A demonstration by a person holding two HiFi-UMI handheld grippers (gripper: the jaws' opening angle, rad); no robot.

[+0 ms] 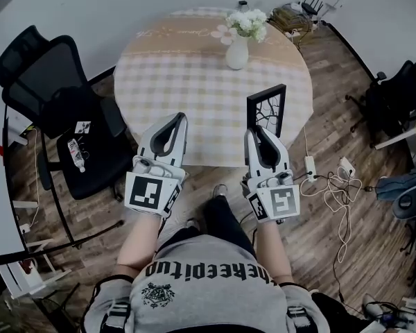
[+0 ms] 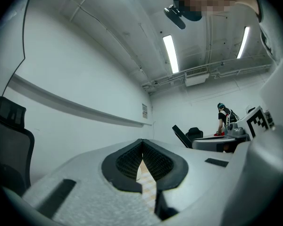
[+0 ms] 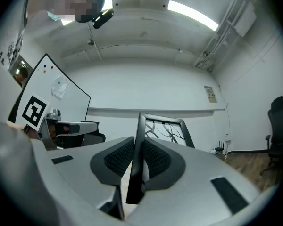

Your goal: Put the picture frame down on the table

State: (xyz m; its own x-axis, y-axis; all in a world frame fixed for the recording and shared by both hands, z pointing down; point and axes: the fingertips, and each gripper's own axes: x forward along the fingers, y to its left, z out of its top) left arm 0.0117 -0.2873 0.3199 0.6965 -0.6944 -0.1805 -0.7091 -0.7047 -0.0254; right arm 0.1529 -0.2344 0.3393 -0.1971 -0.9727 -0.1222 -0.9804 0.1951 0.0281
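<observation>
One step left: right gripper (image 1: 261,133) pinches picture frame (image 1: 267,109) upright over counter (image 1: 187,82) near edge, seemingly not yet laid down; left gripper (image 1: 176,120) pressed together, empty.

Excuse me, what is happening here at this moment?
A person holds a claw in each hand. The right claw is shut on a black picture frame, held upright at the near edge of the round table. The left claw is shut and empty, beside it. The frame is not yet laid down.
</observation>
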